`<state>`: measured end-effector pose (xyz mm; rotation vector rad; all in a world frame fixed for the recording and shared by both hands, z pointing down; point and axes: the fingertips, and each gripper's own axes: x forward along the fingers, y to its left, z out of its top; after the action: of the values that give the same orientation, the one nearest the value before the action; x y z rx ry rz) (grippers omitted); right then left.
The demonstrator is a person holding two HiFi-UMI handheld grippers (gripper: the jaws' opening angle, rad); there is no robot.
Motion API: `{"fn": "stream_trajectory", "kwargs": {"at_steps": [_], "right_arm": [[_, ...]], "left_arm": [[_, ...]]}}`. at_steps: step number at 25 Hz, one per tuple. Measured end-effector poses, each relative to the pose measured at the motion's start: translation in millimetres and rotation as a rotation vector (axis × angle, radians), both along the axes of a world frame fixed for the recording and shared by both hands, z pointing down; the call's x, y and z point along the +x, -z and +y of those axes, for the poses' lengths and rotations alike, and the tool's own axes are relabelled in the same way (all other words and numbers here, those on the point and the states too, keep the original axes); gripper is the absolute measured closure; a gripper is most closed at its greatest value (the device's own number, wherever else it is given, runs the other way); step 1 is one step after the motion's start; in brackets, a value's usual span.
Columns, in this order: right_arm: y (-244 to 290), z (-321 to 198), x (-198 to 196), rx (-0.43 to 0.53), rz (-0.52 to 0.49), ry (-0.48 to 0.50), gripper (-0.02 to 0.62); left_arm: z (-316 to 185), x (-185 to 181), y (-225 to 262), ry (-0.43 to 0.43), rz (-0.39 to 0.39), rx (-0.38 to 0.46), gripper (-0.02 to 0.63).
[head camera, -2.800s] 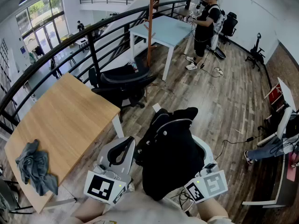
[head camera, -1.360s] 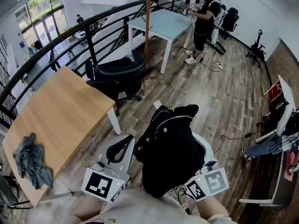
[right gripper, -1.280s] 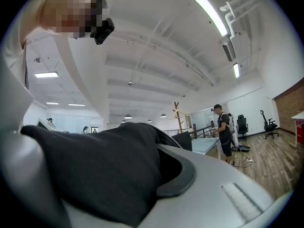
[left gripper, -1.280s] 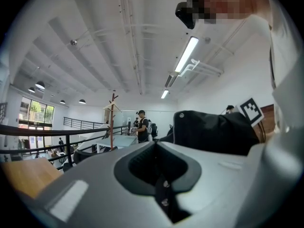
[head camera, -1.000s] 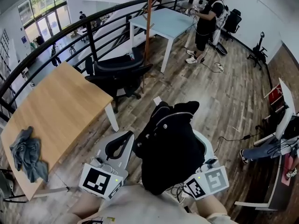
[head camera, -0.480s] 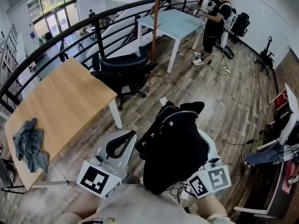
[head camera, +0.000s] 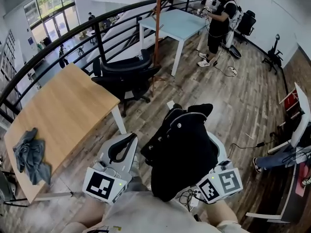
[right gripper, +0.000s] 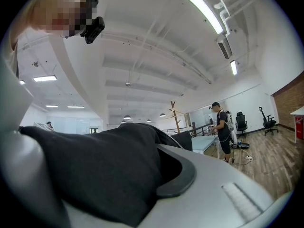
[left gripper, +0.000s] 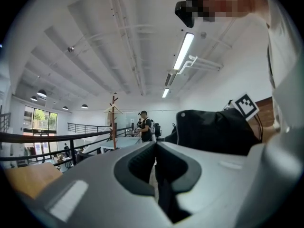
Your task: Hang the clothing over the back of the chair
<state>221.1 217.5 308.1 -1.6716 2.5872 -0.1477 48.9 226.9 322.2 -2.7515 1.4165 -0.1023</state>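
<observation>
Pinching the jacket (head camera: 182,154), my right gripper (head camera: 216,152) is holding it aloft. My left gripper (head camera: 132,139) is hovering beside the jacket, pressed together.

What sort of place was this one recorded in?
Most likely an open-plan office or lab on an upper level: a wooden desk and a pale blue table stand on wood flooring, a black office chair sits between them, and a black railing overlooks a lower floor.
</observation>
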Motion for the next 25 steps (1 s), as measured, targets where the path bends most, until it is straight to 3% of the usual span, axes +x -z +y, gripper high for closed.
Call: {"fn": "stream_trajectory", "kwargs": {"at_steps": [12, 25], "right_arm": [[-2.3, -68.6, -27.2, -0.028, 0.040, 0.012, 0.558], [12.6, -189.4, -76.6, -0.010, 0.044, 0.020, 0.558]], "left_arm": [[-72.8, -34.7, -9.4, 0.035, 0.035, -0.035, 0.603], [-201.5, -82.4, -7.3, 0.027, 0.050, -0.034, 0.603]]}}
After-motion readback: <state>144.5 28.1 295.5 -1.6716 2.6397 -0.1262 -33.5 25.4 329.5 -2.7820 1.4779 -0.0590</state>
